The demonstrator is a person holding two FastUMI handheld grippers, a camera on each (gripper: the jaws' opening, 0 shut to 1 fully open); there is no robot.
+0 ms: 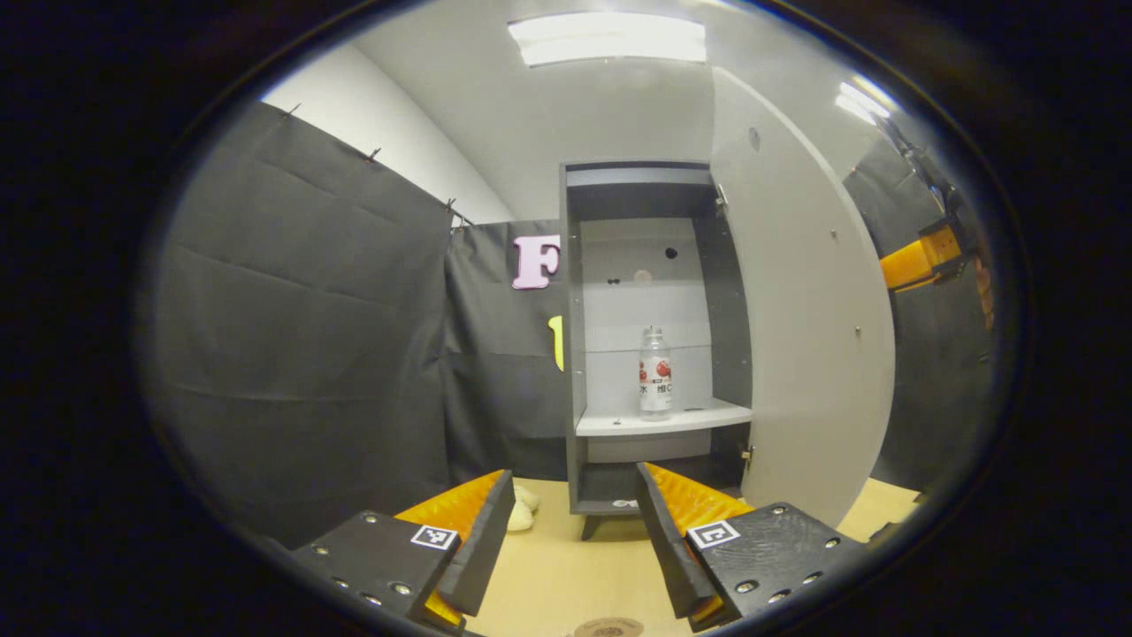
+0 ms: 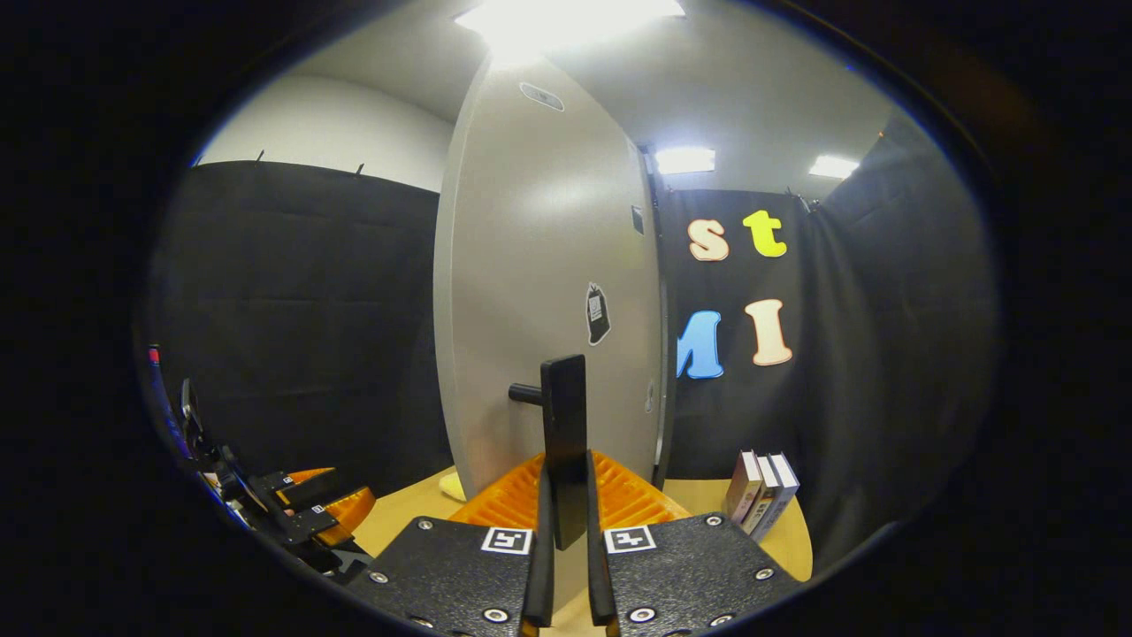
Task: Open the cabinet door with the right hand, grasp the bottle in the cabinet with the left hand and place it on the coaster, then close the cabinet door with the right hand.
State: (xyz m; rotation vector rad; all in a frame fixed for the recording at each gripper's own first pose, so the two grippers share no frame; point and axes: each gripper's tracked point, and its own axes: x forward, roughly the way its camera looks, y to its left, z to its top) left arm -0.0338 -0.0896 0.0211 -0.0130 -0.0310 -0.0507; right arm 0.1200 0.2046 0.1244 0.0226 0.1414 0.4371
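Now the right gripper (image 2: 566,504) clamps the door handle (image 2: 563,425), cabinet door (image 1: 796,354) swung open. Left gripper (image 1: 575,522) gapes wide, empty. Bottle (image 1: 655,372) stands upright near the shelf (image 1: 699,416)'s front edge; likely light, rigid, slick plastic, best taken mid-body.

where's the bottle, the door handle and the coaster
bottle (image 1: 655,372): left gripper view, on its label
door handle (image 2: 564,425): right gripper view, on its upright bar
coaster (image 1: 608,627): left gripper view, on its top edge
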